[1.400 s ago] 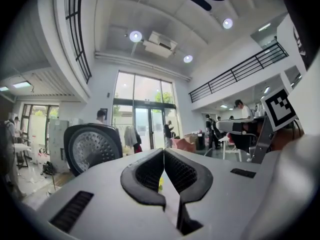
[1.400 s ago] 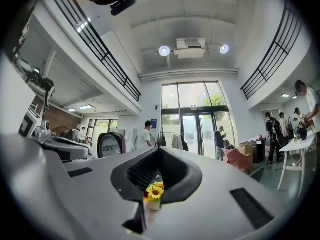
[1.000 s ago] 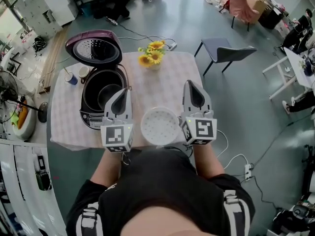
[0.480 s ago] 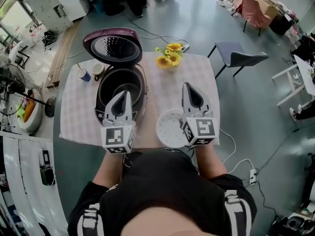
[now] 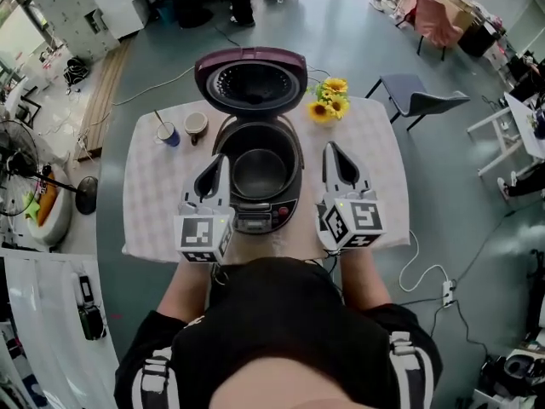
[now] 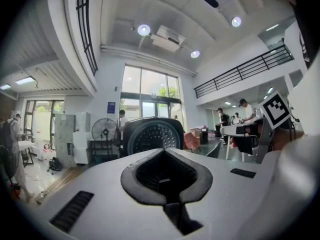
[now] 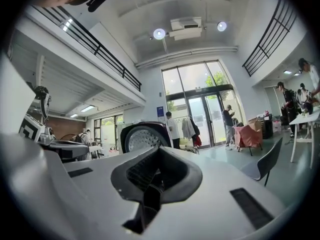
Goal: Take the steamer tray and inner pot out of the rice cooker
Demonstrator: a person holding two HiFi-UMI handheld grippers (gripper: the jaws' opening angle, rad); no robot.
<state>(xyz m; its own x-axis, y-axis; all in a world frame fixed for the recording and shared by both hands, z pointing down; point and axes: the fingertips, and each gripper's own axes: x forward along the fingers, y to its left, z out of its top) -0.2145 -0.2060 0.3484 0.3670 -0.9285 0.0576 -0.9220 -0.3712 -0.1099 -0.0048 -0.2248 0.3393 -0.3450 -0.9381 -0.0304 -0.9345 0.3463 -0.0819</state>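
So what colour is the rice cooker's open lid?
The lid is purple, dark inside; head view shows it best.

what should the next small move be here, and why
Probably open the left gripper and right gripper and lower them toward the rim of the inner pot. The rice cooker has its lid up, the pot sits inside, and both grippers flank it, shut and empty.

Open rice cooker (image 5: 255, 201), inner pot (image 5: 259, 171) apparently inside.

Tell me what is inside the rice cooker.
The inner pot sits in the rice cooker, bare bottom showing, nothing in it. Whatever lies under the pot is covered.
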